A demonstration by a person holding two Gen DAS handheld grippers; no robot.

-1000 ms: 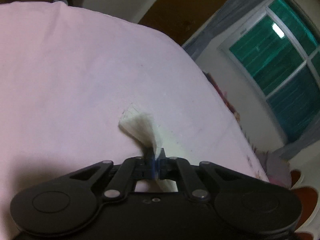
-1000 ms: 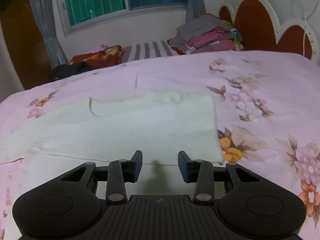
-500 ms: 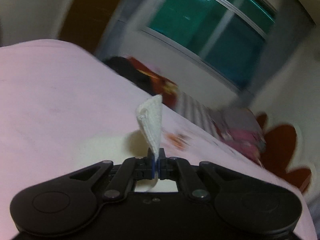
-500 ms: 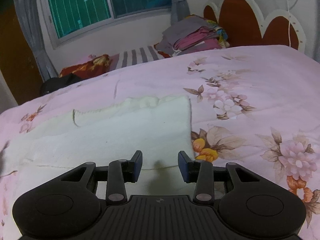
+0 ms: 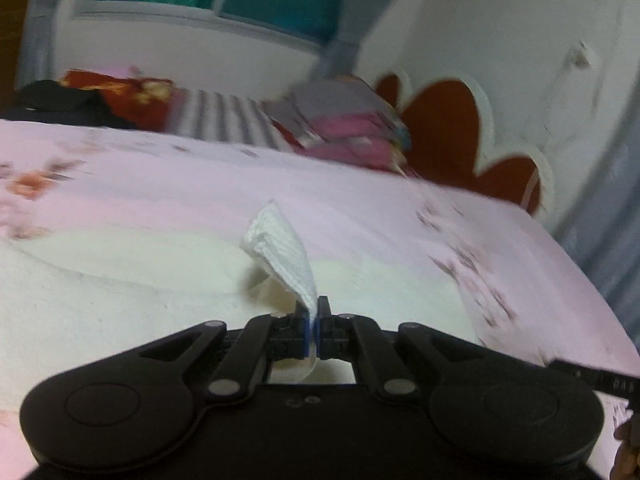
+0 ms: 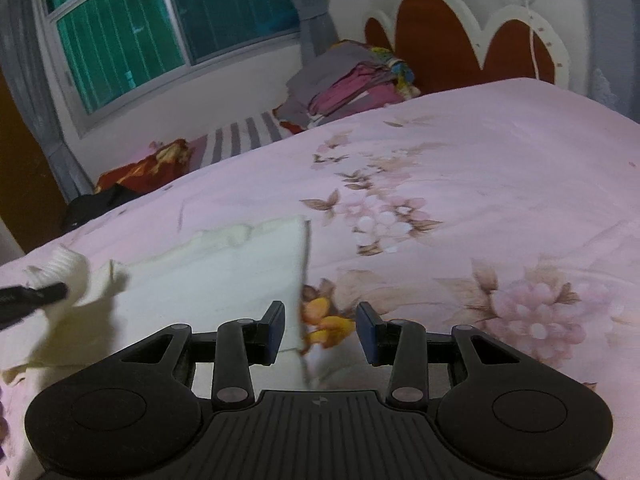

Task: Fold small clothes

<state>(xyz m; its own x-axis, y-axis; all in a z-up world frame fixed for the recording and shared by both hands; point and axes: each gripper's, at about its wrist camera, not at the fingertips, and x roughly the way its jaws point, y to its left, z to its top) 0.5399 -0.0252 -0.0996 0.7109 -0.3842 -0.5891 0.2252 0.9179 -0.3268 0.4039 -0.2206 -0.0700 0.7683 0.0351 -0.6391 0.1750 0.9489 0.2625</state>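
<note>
A cream white knitted garment point(image 6: 224, 276) lies flat on the pink floral bed. My left gripper point(image 5: 314, 320) is shut on one corner of it, and the pinched cloth point(image 5: 280, 248) sticks up past the fingertips, lifted above the rest of the garment point(image 5: 120, 280). In the right wrist view that lifted corner point(image 6: 68, 276) hangs at the far left with the left gripper's black finger on it. My right gripper point(image 6: 320, 328) stands open just above the garment's right edge point(image 6: 304, 280), nothing between its blue pads.
A pile of folded grey and pink clothes point(image 6: 352, 80) sits at the head of the bed by the red and white headboard point(image 6: 452, 40). A striped pillow point(image 6: 240, 136) and a dark bundle point(image 6: 100, 204) lie under the window. The pink bedspread point(image 6: 500, 200) stretches to the right.
My left gripper has swung across the bed with the garment corner, rolling level, and now shows up in the right wrist view. My right gripper has shifted right, to the garment's right edge.
</note>
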